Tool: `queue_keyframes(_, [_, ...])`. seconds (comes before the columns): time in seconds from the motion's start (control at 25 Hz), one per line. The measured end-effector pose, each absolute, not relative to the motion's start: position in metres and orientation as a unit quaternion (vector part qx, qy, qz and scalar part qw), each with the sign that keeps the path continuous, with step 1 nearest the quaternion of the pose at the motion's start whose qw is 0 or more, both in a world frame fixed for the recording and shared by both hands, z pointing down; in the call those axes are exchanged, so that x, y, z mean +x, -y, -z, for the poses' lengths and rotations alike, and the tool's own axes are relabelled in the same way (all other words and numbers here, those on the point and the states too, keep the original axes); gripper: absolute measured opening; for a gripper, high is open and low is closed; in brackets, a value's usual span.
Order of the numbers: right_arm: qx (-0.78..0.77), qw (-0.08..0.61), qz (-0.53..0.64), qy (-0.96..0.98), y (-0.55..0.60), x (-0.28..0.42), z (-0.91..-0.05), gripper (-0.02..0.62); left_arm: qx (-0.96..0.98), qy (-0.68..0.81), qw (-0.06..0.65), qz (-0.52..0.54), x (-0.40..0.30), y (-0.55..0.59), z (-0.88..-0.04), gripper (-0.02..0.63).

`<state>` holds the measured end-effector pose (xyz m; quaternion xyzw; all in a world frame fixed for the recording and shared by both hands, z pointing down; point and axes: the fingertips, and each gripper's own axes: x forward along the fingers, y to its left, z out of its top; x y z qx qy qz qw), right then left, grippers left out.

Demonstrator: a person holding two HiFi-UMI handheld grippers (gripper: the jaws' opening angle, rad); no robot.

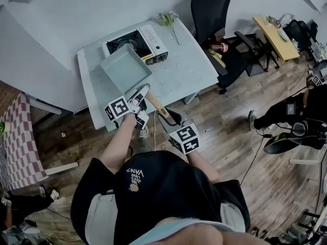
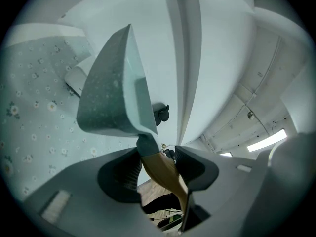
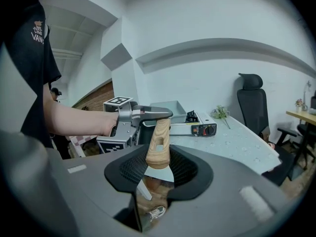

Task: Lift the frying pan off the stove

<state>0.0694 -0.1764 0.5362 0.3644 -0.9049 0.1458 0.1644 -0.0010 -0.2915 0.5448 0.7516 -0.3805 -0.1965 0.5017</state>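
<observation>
A square pale-green frying pan (image 1: 125,67) hangs tilted over the table, in front of the portable gas stove (image 1: 135,44) and off its burner. Its wooden handle (image 1: 153,102) points toward me. My left gripper (image 1: 137,98) is shut on the handle close to the pan. In the left gripper view the pan (image 2: 111,90) rises ahead of the left gripper (image 2: 157,157), whose pads press the handle (image 2: 160,168). My right gripper (image 1: 168,120) is shut on the handle's end (image 3: 159,142). The right gripper (image 3: 159,166) also looks at the stove (image 3: 197,127).
The stove stands at the far side of a flower-print table (image 1: 179,70), with a small bunch of flowers (image 1: 168,19) beside it. A black office chair (image 1: 212,9) is at the table's far right. A checkered cloth (image 1: 20,137) lies left, and a yellow side table (image 1: 276,34) right.
</observation>
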Motion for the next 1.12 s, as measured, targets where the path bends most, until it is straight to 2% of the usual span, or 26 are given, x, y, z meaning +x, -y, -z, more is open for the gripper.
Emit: queue_keyframes(1.12, [0.301, 0.190, -0.147, 0.923, 0.049, 0.095, -0.566, 0.133, 0.715, 0.425, 0.514, 0.210, 0.011, 0.154, -0.582, 0.210])
